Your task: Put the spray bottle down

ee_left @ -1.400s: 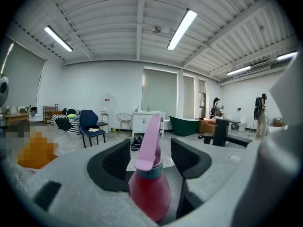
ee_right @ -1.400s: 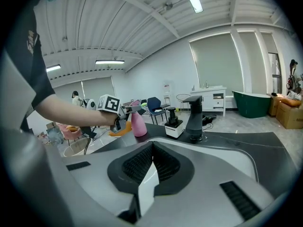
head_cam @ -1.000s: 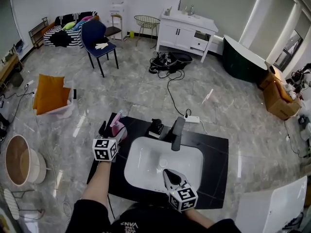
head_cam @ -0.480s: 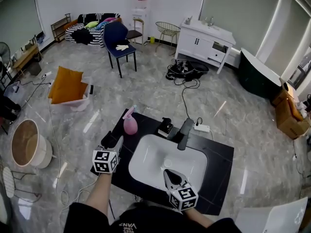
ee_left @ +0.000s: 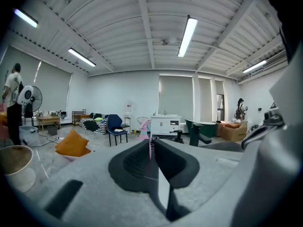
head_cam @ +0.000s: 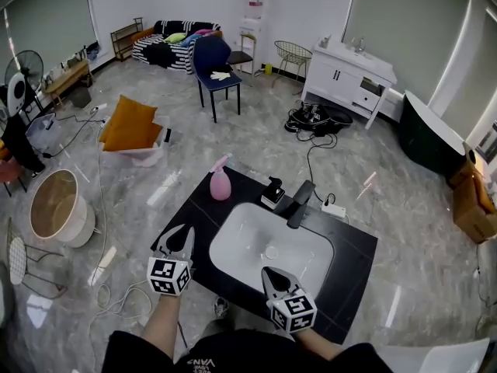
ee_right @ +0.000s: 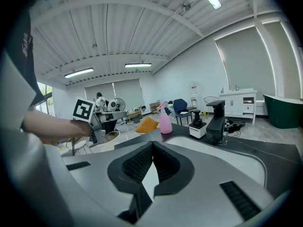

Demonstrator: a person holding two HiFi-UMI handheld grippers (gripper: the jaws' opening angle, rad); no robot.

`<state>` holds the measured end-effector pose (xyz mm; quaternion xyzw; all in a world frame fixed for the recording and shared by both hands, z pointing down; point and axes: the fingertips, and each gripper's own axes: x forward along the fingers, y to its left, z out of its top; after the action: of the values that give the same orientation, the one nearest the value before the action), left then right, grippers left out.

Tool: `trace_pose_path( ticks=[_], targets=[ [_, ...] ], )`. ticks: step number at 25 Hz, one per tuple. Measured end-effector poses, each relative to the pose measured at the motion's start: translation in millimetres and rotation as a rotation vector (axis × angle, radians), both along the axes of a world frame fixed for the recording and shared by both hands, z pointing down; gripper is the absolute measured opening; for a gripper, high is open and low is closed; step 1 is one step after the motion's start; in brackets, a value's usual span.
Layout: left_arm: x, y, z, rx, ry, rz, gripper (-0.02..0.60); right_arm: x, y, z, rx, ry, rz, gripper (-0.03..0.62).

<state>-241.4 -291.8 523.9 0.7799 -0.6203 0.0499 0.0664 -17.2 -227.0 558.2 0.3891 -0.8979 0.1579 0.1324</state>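
Left gripper (head_cam: 183, 233): held over the near left edge of the black countertop (head_cam: 357, 247); jaws closing, almost pressed together, nothing seen between them

Pink spray bottle (head_cam: 220, 183): set upright on the countertop, well ahead of the left gripper's tips and slightly to their right, clear of both grippers. In the left gripper view it is seen just above the jaw tips, far beyond them

Right gripper (head_cam: 269, 274): held at the near rim of the white basin (head_cam: 256, 239); jaws pressed together, nothing pinched. The bottle is located ahead and to the left of this gripper, past the basin's far left corner

Black faucet (head_cam: 300, 203) and soap dispenser (head_cam: 273, 193): noted ahead of the right gripper, beyond the basin, to the right of the bottle
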Motion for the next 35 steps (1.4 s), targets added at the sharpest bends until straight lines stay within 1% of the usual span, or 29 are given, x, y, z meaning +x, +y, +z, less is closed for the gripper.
trace_pose_path(
  ticks=[3,12,16,22,28,35],
  targets=[
    [9,33,-2,0.008,-0.001,-0.027,0.012,9,18,1,0.002,-0.002,-0.026,0.0],
    [36,118,-3,0.002,0.015,-0.071,0.011,27,59,1,0.013,0.004,-0.09,0.0],
    [51,154,1,-0.007,0.008,-0.08,0.011,37,76,5,0.015,0.008,-0.115,0.0],
    [64,206,8,-0.016,0.021,-0.116,0.011,44,97,11,0.007,0.008,-0.147,0.0],
    [79,239,19,-0.034,0.034,-0.125,0.011,46,110,16,0.007,0.012,-0.163,0.0],
    [102,259,28,-0.042,0.054,-0.125,0.011,43,123,23,0.005,0.03,-0.207,-0.002]
  ],
)
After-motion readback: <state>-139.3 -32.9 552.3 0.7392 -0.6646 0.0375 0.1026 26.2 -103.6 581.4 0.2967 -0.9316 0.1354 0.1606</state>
